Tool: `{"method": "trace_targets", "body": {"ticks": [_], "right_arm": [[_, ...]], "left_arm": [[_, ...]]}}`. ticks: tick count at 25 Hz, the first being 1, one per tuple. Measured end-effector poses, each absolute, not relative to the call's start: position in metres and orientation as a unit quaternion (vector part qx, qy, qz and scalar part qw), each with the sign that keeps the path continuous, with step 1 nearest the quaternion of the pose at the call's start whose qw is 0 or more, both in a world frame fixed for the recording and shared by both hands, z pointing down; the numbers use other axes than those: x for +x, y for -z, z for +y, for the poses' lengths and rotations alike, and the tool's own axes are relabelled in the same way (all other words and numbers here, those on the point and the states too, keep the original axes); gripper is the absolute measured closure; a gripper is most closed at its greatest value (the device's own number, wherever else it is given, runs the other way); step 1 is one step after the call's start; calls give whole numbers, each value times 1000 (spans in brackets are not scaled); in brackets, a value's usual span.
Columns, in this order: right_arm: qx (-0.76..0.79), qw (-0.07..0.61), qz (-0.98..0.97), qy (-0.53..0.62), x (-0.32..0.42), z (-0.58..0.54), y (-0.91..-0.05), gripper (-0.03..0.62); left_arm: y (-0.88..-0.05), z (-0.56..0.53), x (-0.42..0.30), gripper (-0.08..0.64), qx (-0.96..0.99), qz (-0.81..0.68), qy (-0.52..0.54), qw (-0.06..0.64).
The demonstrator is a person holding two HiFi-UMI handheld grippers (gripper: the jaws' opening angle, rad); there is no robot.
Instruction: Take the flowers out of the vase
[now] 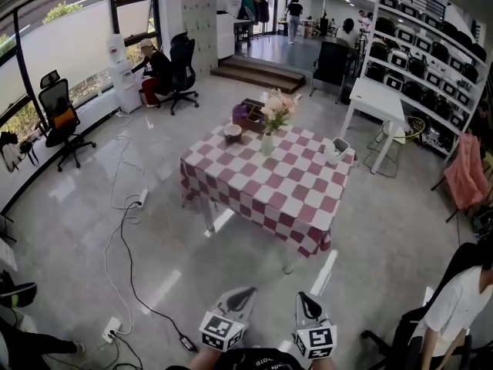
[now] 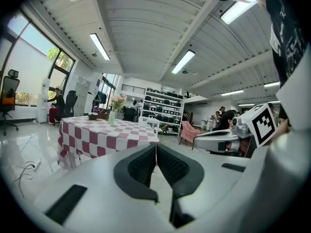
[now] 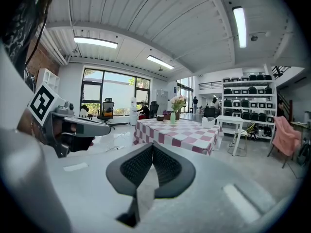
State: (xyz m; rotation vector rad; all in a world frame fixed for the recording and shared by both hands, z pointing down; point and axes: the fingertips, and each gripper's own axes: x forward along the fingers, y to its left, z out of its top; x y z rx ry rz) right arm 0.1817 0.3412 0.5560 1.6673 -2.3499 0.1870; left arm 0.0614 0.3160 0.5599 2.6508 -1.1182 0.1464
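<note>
A pale green vase point(image 1: 266, 143) with pink and white flowers point(image 1: 277, 108) stands near the far edge of a table with a red and white checked cloth point(image 1: 269, 199). Both grippers are low in the head view, well short of the table. My left gripper point(image 1: 243, 293) and right gripper point(image 1: 306, 301) point toward it, side by side. In the left gripper view the jaws meet point(image 2: 156, 147), shut and empty, with the vase point(image 2: 112, 118) small and far off. The right gripper point(image 3: 152, 147) is shut on nothing too, with the vase point(image 3: 172, 118) and flowers point(image 3: 177, 102) distant.
On the table are a dark bowl point(image 1: 233, 132), a brown box point(image 1: 250, 116) and a white container point(image 1: 336, 151). Cables point(image 1: 127, 230) and a power strip trail over the floor at left. A white desk point(image 1: 377, 99), shelves, office chairs and a seated person point(image 1: 454, 307) ring the room.
</note>
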Motion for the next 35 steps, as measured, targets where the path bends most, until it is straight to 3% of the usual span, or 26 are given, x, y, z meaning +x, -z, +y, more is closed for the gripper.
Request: {"method": "trace_targets", "body": {"ticks": [35], "right_arm": [[613, 96, -780, -78, 144, 165, -546, 586]], "left_arm": [[-544, 126, 22, 548, 933, -342, -43, 106]]}}
